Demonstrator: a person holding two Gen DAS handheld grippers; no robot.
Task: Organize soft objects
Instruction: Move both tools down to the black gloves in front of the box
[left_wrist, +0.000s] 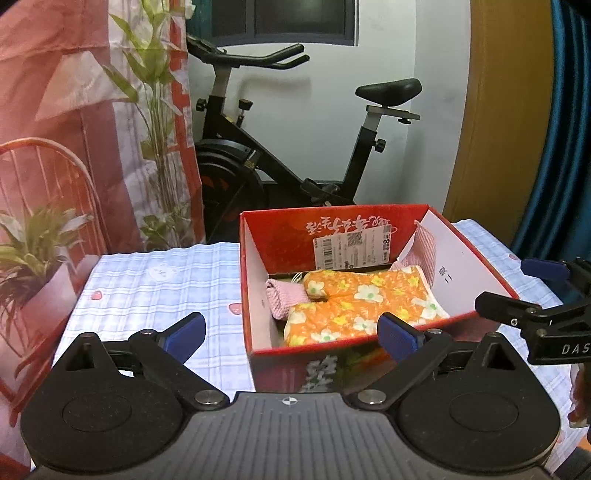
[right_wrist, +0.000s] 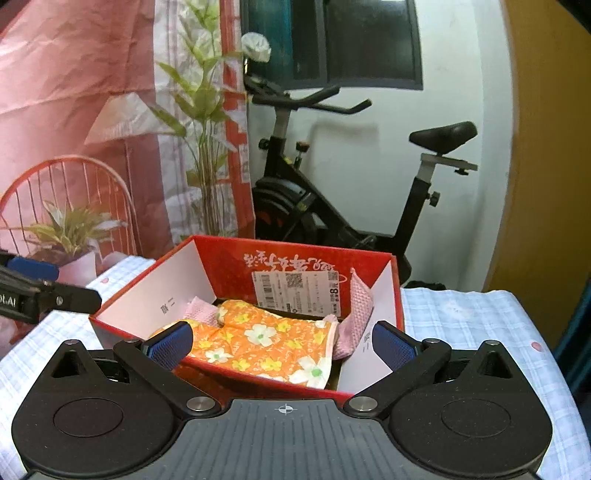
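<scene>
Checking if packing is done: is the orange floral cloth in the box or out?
In. The floral cloth lies inside the red box, below its rim, over a pink cloth.

One red box (left_wrist: 369, 365), one orange flowered cloth (left_wrist: 362, 306), one pink knitted cloth (left_wrist: 282, 299), one exercise bike (left_wrist: 295, 147) and two tools are counted on and around one counter (left_wrist: 155, 280).

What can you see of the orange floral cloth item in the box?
The orange floral cloth looks padded, printed with white and yellow flowers, white along one edge. It lies crumpled inside the red box, on top of a pink towel that pokes out on both sides. Neither gripper touches it.
</scene>
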